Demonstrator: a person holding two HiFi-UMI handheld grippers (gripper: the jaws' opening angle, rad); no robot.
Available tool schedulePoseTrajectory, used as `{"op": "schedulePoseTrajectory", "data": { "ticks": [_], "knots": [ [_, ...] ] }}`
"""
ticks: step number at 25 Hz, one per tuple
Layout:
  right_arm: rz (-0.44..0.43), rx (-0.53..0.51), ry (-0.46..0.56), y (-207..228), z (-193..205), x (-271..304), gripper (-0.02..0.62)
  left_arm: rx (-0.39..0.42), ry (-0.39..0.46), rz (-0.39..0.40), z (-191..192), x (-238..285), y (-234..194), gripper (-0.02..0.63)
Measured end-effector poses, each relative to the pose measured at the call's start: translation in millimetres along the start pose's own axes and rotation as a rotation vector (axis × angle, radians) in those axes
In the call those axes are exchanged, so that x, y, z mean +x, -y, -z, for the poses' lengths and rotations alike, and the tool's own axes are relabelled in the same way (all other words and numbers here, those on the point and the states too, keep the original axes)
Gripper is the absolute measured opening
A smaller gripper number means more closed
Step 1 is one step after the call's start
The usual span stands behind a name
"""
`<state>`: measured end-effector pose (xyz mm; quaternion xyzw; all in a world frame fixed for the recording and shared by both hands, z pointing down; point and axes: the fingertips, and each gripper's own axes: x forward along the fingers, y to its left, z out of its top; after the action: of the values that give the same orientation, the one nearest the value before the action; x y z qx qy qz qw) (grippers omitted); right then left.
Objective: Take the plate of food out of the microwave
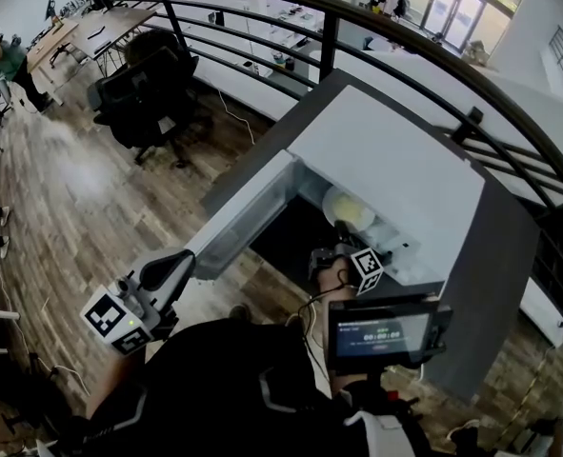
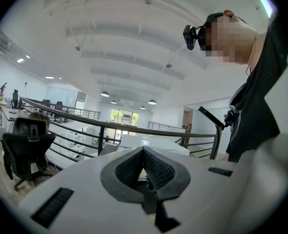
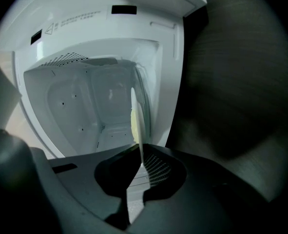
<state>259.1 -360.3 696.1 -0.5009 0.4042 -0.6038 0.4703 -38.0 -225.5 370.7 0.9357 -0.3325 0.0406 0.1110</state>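
A white microwave (image 1: 386, 160) stands with its door (image 1: 248, 212) swung open to the left. Inside the cavity lies a pale plate of food (image 1: 348, 208). My right gripper (image 1: 341, 231) reaches into the opening and is shut on the plate's near rim. In the right gripper view the plate (image 3: 136, 116) shows edge-on between the jaws of the right gripper (image 3: 140, 160), with yellowish food (image 3: 133, 126) on it and the white cavity (image 3: 85, 106) behind. My left gripper (image 1: 181, 260) hangs near the door's outer end, pointing upward. The left gripper (image 2: 144, 152) is shut with nothing in it.
The microwave sits on a grey cabinet (image 1: 491, 284) beside a dark curved railing (image 1: 357, 27). A black office chair (image 1: 148, 93) stands on the wooden floor to the left. A person (image 1: 5, 65) stands far off at the upper left. A small screen (image 1: 381, 331) rides on the right gripper.
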Motion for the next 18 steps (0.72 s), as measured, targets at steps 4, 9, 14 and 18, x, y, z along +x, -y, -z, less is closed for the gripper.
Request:
{"op": "schedulePoseTrajectory", "data": {
  "ticks": [4,9,14,18],
  "knots": [
    [-0.02,-0.025,-0.023,1,0,-6,0.015,-0.001,-0.001,0.018,3,6,1,0.003],
    [-0.058,-0.043,-0.071,-7,11,-24,0.015,-0.006,0.001,0.067,6,14,6,0.003],
    [-0.056,-0.045,-0.104,-10,23,-43,0.015,-0.008,0.003,0.118,9,22,11,0.003],
    [-0.057,-0.035,-0.11,-15,33,-63,0.015,-0.007,0.005,0.162,9,26,16,0.003]
  ]
}}
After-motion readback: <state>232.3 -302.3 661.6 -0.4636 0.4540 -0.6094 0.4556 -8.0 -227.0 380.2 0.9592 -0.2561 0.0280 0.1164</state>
